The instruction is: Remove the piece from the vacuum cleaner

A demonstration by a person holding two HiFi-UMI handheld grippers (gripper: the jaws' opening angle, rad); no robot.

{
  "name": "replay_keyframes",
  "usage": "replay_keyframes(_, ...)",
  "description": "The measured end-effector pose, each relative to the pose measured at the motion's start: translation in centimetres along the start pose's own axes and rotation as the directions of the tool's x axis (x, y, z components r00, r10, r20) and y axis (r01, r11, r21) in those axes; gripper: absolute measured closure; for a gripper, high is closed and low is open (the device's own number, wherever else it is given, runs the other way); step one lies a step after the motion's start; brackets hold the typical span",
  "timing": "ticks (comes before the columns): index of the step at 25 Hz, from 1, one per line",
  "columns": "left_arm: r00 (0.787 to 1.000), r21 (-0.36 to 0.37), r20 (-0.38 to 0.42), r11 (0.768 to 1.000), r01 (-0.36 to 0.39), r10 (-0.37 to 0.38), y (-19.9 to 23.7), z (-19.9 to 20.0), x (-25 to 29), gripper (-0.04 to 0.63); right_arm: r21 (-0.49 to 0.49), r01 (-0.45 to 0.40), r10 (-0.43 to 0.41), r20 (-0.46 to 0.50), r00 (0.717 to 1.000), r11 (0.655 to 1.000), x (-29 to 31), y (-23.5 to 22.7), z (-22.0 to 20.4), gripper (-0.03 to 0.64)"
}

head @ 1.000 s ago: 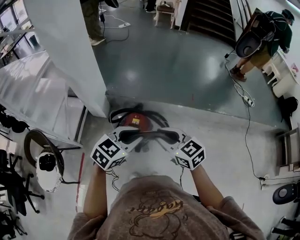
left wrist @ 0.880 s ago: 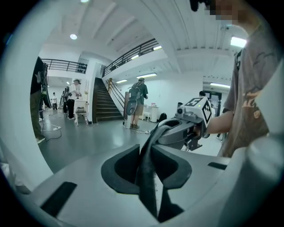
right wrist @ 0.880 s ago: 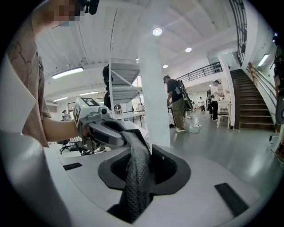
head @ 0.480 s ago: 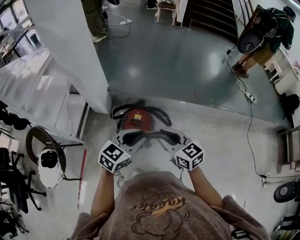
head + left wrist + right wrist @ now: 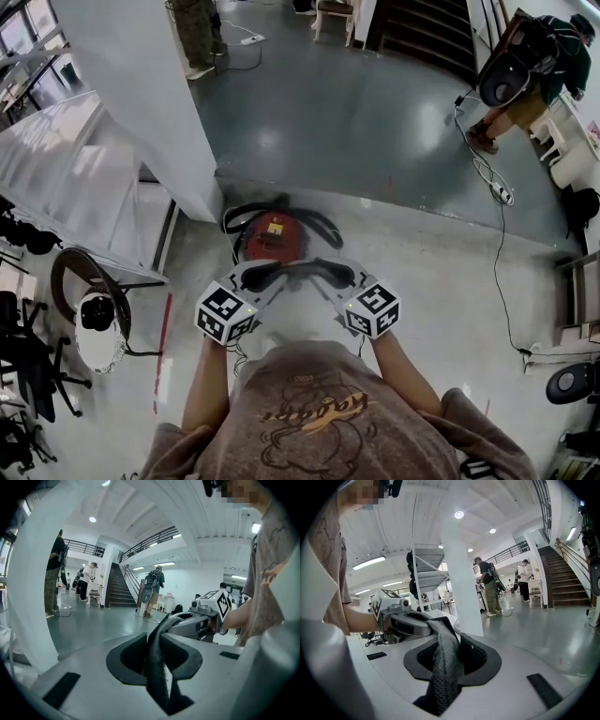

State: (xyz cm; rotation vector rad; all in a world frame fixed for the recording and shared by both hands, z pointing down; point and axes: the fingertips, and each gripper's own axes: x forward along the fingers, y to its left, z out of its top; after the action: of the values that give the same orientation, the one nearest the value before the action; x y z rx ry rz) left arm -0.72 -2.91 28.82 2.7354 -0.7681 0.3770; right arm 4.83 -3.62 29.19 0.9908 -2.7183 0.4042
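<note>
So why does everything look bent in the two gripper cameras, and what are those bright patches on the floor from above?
Left gripper view: the wide lens bows the white pillar into an arc, corners black. Right gripper view: same bending on the staircase; the mesh strip looks sharp. Head view: ceiling lights glare off the glossy floor.

A dark strap (image 5: 295, 270), stretched between the left gripper (image 5: 251, 277) and the right gripper (image 5: 339, 277), bars the way straight down to the red vacuum cleaner (image 5: 272, 234), whose hose (image 5: 314, 221) loops round it. A white pillar (image 5: 141, 103), a metal rack (image 5: 84, 178) and a chair (image 5: 28, 361) crowd the left. On the right the pale floor (image 5: 441, 281) lies open up to a cable (image 5: 496, 281). Beyond the vacuum cleaner the dark floor (image 5: 356, 112) is bare.
</note>
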Motion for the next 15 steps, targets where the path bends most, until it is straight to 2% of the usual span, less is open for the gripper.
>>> replay_keyframes(15, 1.000, -0.011, 0.000, 1.000, -0.024, 0.024, 0.13, -0.23, -0.97, 0.521, 0.001, -0.007, 0.007, -0.004, 1.000, 1.000, 0.43, 0.97, -0.12, 0.540)
